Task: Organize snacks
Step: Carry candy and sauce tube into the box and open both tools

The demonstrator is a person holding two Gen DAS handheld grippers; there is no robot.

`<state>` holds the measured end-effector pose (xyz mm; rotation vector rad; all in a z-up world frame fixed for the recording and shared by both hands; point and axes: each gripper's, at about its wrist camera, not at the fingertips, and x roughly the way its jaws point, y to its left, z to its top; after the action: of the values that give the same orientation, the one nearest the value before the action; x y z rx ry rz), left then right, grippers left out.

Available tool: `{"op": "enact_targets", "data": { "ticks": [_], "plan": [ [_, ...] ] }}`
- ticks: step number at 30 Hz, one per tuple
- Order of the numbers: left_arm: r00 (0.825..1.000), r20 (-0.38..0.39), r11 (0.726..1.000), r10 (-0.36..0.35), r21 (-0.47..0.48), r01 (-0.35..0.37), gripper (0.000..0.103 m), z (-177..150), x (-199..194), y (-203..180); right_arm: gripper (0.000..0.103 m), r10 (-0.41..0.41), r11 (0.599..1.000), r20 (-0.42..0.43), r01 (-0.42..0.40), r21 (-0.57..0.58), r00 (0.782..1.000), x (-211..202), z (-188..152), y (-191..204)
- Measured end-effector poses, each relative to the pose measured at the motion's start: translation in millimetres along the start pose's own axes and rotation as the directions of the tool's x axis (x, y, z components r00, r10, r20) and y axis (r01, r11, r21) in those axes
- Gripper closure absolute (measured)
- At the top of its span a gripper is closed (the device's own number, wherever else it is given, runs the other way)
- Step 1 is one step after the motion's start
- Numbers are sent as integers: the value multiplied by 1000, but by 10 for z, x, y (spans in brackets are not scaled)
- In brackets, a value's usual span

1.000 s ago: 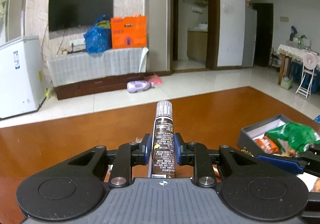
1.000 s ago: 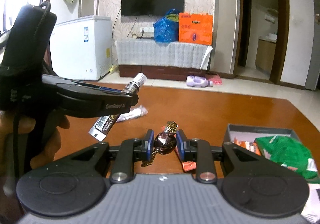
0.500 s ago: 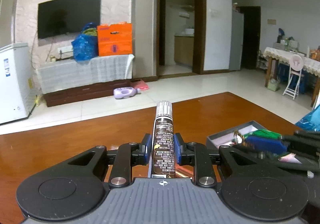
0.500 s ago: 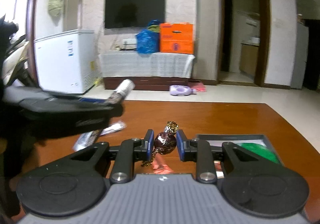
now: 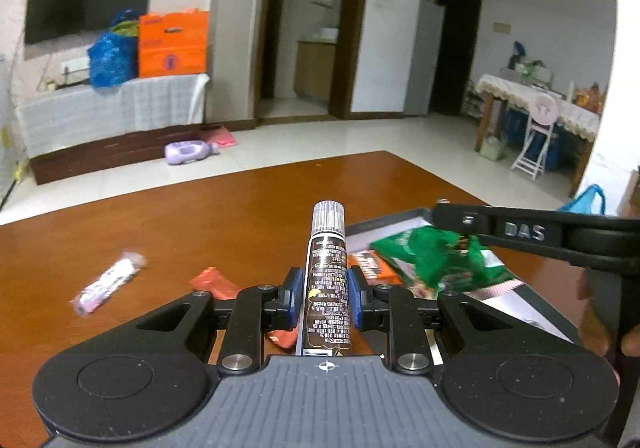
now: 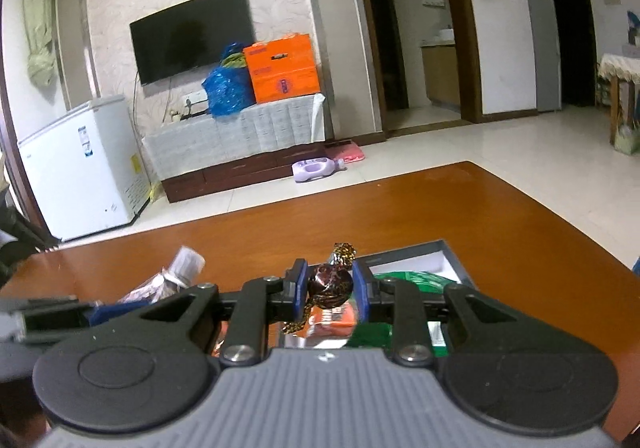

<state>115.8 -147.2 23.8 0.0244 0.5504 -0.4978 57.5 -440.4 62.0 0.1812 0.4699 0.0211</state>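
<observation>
My left gripper (image 5: 326, 300) is shut on a dark brown tube with a clear ribbed cap (image 5: 327, 280), held above the wooden table. My right gripper (image 6: 330, 290) is shut on a round brown foil-wrapped chocolate (image 6: 330, 284), held over the near edge of the grey box (image 6: 416, 250). The grey box (image 5: 388, 219) holds a green packet (image 5: 436, 260) and an orange packet (image 5: 370, 268). The right gripper's arm (image 5: 532, 234) shows above the box in the left wrist view. The tube's cap (image 6: 186, 262) shows at the left in the right wrist view.
A pale purple wrapped snack (image 5: 108, 282) and a red-orange wrapper (image 5: 216, 282) lie on the brown table (image 5: 200, 224) left of the box. Beyond the table's far edge are tiled floor, a TV cabinet (image 6: 240, 135) and a white freezer (image 6: 80, 167).
Both grippers have swung right toward the grey box with their loads still held. The right gripper now hangs over the box; the box has come closer in both views.
</observation>
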Motion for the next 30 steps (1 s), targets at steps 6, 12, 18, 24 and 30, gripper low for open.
{"op": "enact_targets", "data": {
  "ticks": [6,12,18,24,30],
  "plan": [
    [998,-34,998,-44,32,45,78,-100,162,-203,78,65,997,-71,-62,48,995,227,-25,-104],
    [997,-55,997,-54,47,57,78,-180,298,-285,78,57,998,-163,-57,7,985,411,-82,-39],
    [995,-73,998,-70,4,70,78,-185,409,-259,78,-12,1000,-191,10,-7,981,492,-112,-102],
    [990,-97,994,-107,-41,103,78,-188,531,-303,78,-33,999,-176,35,8,984,459,-131,-129],
    [989,-110,994,-95,-57,89,78,-215,653,-385,78,-8,999,-153,16,49,988,378,-145,-198]
  ]
}}
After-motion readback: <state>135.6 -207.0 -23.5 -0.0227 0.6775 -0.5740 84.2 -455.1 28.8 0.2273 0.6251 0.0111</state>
